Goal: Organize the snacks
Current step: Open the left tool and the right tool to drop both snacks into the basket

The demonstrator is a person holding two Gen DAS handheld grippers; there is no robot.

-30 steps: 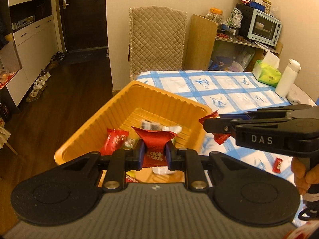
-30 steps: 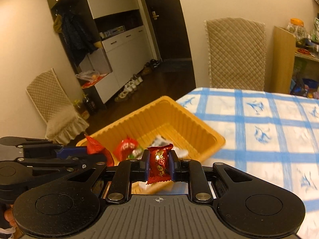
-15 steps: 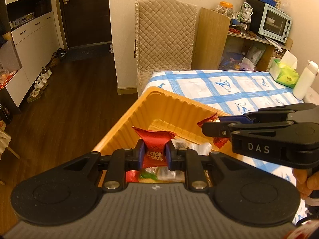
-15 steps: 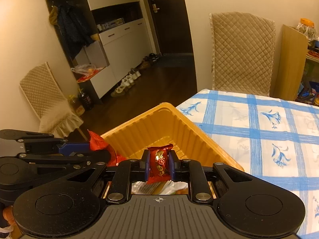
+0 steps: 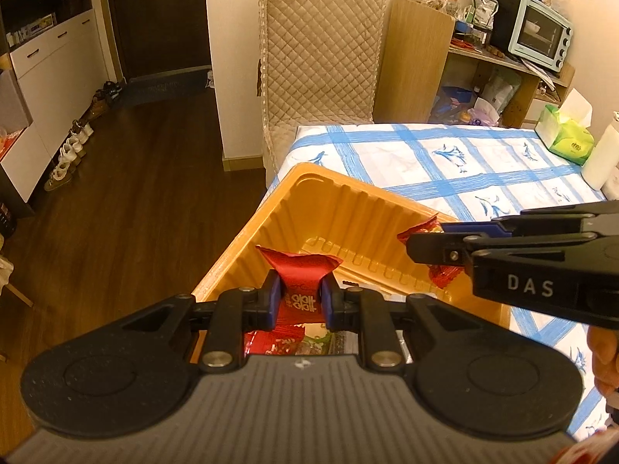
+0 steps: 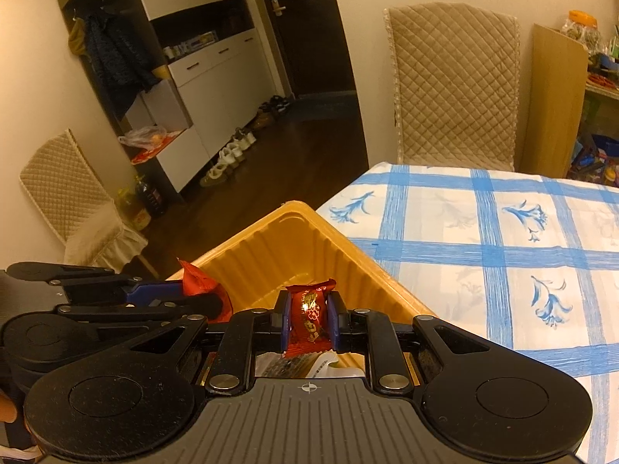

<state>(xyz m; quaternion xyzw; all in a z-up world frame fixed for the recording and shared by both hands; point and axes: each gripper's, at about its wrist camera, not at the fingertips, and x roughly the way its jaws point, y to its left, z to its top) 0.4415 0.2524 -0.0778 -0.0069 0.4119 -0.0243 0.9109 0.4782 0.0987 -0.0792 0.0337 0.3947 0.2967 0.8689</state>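
Above the ribbed orange plastic tray point(image 5: 348, 208) — both grippers' fingers clamped: left gripper point(image 5: 298, 297) on a red foil sachet point(image 5: 300, 274), right gripper point(image 6: 308, 315) on a red wrapped candy point(image 6: 309, 315).

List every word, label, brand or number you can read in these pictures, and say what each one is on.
"DAS": white letters on the side of the right gripper, seen from the left wrist.
Red snack packet in the left gripper: gold characters, not readable.
Red candy in the right gripper: gold print and a flower mark, too small to read.
Green tissue pack: small mark, blurred.
Shelf packets and jar labels: too small.
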